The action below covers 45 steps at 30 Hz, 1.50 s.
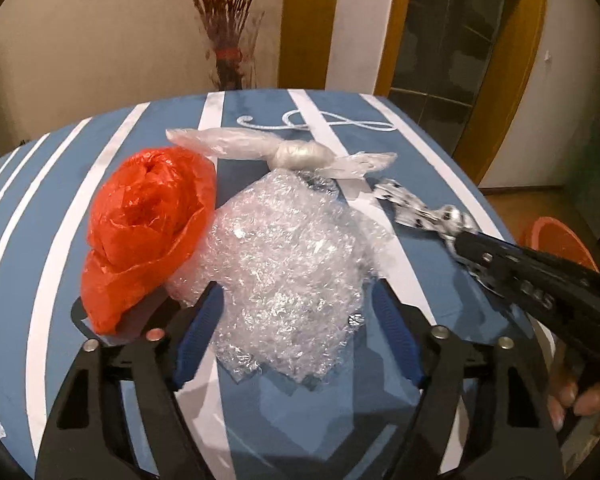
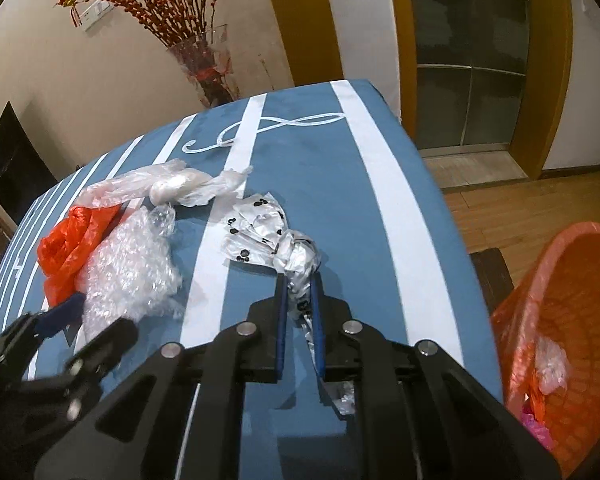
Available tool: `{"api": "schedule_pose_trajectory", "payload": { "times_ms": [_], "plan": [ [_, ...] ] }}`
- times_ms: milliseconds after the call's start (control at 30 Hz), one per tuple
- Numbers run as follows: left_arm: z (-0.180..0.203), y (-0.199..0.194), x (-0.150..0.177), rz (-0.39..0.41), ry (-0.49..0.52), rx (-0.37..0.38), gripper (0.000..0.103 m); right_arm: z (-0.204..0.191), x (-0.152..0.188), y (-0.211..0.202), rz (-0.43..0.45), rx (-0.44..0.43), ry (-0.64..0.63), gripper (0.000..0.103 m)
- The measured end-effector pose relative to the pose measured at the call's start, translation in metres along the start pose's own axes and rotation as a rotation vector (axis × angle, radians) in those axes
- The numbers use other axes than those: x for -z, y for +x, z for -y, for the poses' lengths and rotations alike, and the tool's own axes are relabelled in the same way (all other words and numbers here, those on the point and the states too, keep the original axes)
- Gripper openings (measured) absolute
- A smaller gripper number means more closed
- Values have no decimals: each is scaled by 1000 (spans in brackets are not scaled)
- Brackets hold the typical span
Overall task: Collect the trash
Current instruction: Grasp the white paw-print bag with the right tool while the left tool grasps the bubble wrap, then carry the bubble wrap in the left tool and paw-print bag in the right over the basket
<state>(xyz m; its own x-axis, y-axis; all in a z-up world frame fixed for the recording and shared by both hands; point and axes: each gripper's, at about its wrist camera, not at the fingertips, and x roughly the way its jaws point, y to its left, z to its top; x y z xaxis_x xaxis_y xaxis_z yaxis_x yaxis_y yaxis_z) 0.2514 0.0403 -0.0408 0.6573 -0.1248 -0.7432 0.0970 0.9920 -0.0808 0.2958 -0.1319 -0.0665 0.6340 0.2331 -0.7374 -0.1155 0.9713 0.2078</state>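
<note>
Across the blue, white-striped tablecloth [image 2: 340, 184] that fills mid-frame, we see the trash grouped left of centre, within reach of both tools. At lower right the orange mesh bin [image 2: 560, 320], lined with thin film and already holding scraps, stands just off the table edge, likely for short drops. Our left gripper [image 1: 298, 300] stands apart, its blue pads straddling the crinkled, glittering bubble wrap [image 1: 284, 264] at centre, not yet closed. Beside it slumps a glossy red plastic bag [image 1: 148, 220], folded like a rose; behind, a knotted clear bag [image 1: 288, 152]. Our right gripper [image 2: 298, 300] is clamped on the twisted neck of the spotted silver wrapper [image 2: 260, 228].
</note>
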Motion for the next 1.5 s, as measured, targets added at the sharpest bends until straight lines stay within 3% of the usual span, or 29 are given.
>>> {"api": "schedule_pose_trajectory", "payload": {
  "times_ms": [167,233,333,833,1500],
  "plan": [
    [2,7,-3,-23,18,-6,44,4,5,-5,4,3,2,12],
    [2,6,-3,-22,20,3,29,6,7,-7,6,7,8,12],
    [5,2,-1,-7,23,36,20,11,11,-13,12,11,21,12],
    [48,-44,3,86,73,168,18,39,27,-71,103,51,77,12],
    [141,-61,4,95,168,313,18,116,69,-168,248,198,201,12]
  ]
}}
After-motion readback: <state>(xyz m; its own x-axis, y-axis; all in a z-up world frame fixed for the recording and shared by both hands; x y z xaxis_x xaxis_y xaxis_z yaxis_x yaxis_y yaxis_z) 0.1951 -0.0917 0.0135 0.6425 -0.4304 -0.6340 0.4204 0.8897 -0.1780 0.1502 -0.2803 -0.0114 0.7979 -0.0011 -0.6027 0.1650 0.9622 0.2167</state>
